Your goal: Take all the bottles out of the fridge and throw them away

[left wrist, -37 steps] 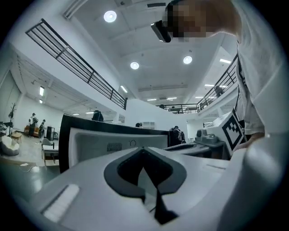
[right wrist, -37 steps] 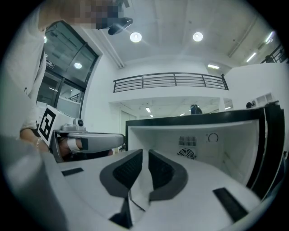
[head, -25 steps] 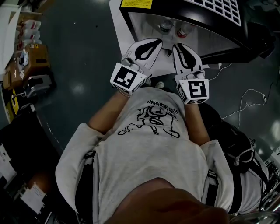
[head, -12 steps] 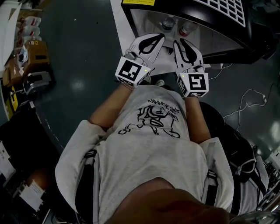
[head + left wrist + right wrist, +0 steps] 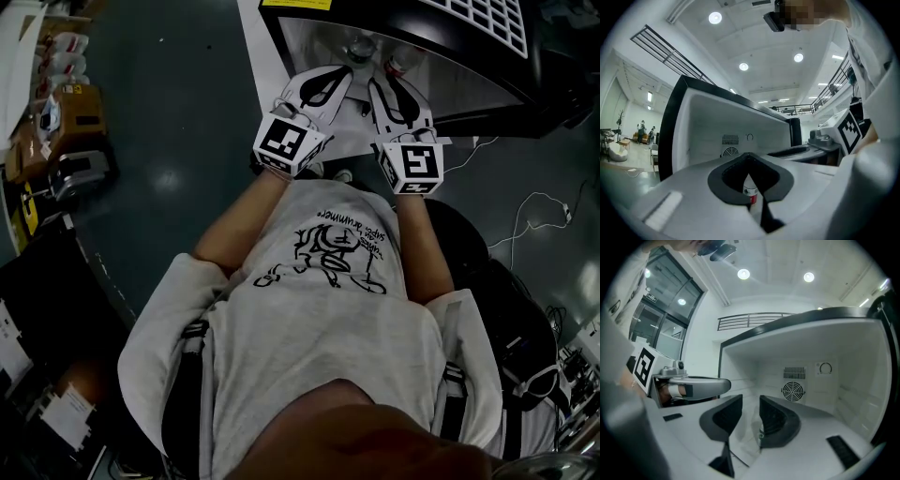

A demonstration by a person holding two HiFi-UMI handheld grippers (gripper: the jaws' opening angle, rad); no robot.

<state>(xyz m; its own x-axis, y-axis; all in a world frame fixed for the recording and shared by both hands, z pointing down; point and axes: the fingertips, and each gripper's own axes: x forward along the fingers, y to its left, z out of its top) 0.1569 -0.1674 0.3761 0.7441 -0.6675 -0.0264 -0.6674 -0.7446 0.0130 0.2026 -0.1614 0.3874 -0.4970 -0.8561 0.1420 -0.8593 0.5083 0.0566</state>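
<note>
The black fridge (image 5: pixel 469 56) stands open, and inside it are a clear-capped bottle (image 5: pixel 359 47) and a red-capped bottle (image 5: pixel 396 64). My left gripper (image 5: pixel 345 70) is at the fridge mouth, shut with its tips touching and nothing held. Through the oval gap between its pads I see a bottle with a red label (image 5: pixel 750 190) standing further in. My right gripper (image 5: pixel 386 82) is beside it, just short of the red-capped bottle. Its jaws have just been opening and now stand apart (image 5: pixel 751 399). A clear bottle (image 5: pixel 761 432) shows in the gap beyond them, untouched.
The fridge's white inner walls and round fan grille (image 5: pixel 793 391) lie ahead. Its white door (image 5: pixel 251 56) hangs open at the left. Boxes and clutter (image 5: pixel 66 103) line the left of the floor. Cables (image 5: pixel 525 216) and black bags (image 5: pixel 497 300) lie at the right.
Both grippers have moved forward to the fridge's opening. The right gripper's jaws, closed before, now show a gap.
</note>
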